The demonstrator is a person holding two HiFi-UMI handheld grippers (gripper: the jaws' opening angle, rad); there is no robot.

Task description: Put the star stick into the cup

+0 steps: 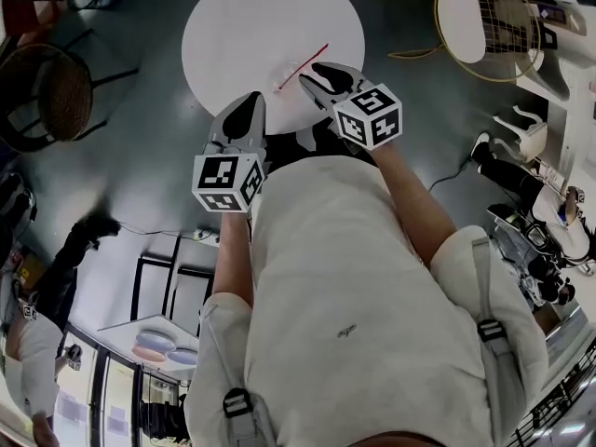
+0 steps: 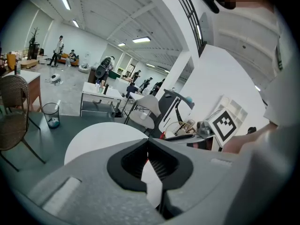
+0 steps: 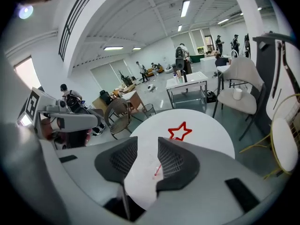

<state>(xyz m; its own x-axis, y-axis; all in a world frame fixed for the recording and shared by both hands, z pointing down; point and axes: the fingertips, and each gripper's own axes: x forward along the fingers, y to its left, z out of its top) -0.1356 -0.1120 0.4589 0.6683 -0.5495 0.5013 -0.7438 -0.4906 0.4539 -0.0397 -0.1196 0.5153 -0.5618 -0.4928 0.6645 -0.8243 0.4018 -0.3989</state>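
one round white table [image 1: 233, 26] with a smooth top carries one star stick [image 3: 180, 131]: a thin red rod ending in a hollow red star outline, lying flat on the table near its middle. two grippers hover over the table's near edge, each a grey shell with black ribbed pads. the left gripper [image 2: 147, 143] has its jaws pressed together on nothing. the right gripper [image 3: 143, 144] stands wide, with the rod's near end between its jaws, ungripped.
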